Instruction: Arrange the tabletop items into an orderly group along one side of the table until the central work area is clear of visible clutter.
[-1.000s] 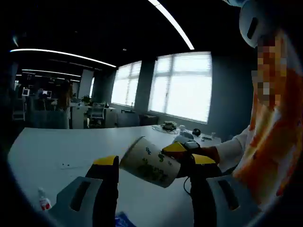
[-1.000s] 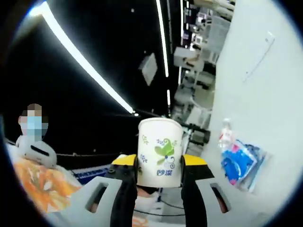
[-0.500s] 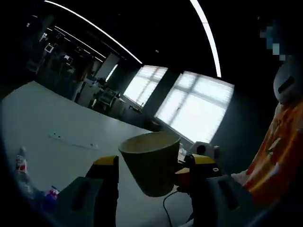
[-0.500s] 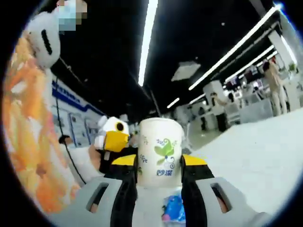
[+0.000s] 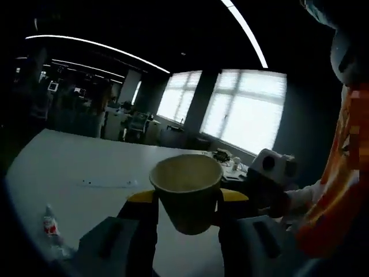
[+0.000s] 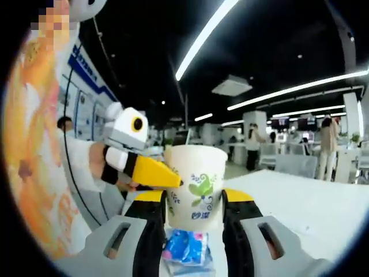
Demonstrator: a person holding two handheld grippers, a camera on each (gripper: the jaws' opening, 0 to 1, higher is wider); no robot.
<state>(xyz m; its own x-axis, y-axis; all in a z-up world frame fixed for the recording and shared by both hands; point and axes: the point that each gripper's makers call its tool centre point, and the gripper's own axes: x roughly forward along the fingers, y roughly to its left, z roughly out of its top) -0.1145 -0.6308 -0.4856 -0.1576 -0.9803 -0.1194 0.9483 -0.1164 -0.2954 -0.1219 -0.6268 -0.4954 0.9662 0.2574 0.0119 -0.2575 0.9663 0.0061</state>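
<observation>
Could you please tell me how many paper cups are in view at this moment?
1: a single paper cup, shown in both views, held up above the white table between the right gripper jaws. Others may be hidden.

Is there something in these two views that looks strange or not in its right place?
Yes. The paper cup is gripped by both tools at once, in the air above the white table: the right tool holds its sides while the left tool also closes on it. Nothing looks spilled or damaged.

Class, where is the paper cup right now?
In both views the paper cup is held upright above the white table, between the right gripper jaws, with the left gripper alongside it.
</observation>
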